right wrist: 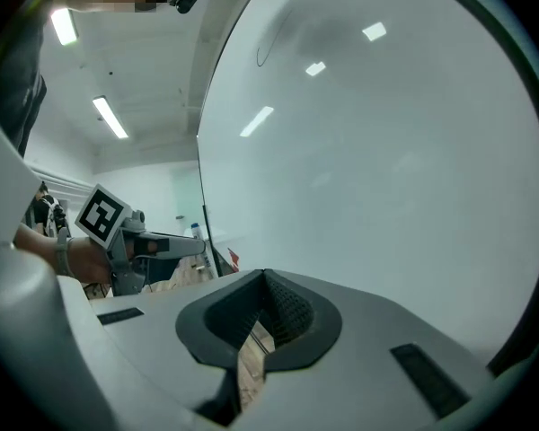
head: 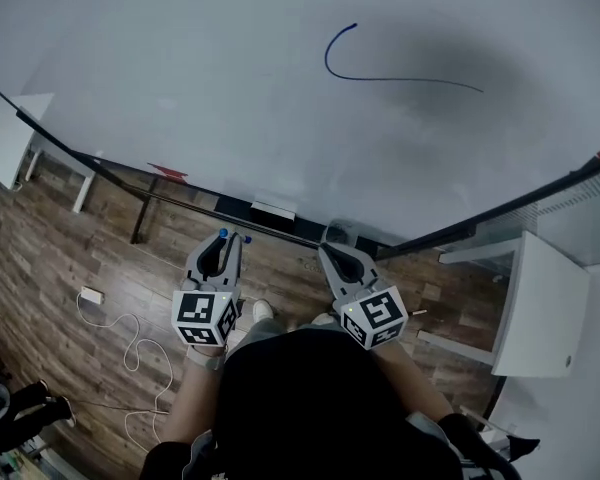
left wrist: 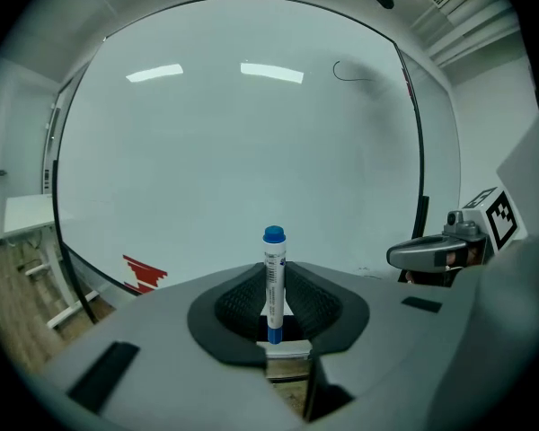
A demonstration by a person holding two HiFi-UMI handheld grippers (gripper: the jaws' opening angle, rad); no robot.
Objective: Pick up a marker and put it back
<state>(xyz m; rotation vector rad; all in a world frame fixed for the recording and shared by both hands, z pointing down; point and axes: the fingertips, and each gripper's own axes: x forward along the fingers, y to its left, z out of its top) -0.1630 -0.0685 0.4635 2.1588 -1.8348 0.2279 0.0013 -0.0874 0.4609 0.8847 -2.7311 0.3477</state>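
The fingers (left wrist: 238, 303) of the left gripper (left wrist: 274, 320) pinch a marker (left wrist: 274, 281) by its lower half. In the left gripper view it stands upright between them, its blue cap on top. The fingers (right wrist: 292, 312) of the right gripper (right wrist: 264, 278) are pressed together at the tips with nothing between them. In the head view both grippers are held side by side in front of the person, a little apart, and point at the lower edge of a whiteboard (head: 230, 88). Below them is a wooden floor (head: 60, 258) with a white cable (head: 140, 348) lying on it. Farther up the whiteboard runs a curved blue line (head: 380, 76), and a red mark (head: 168, 172) sits near its bottom left.
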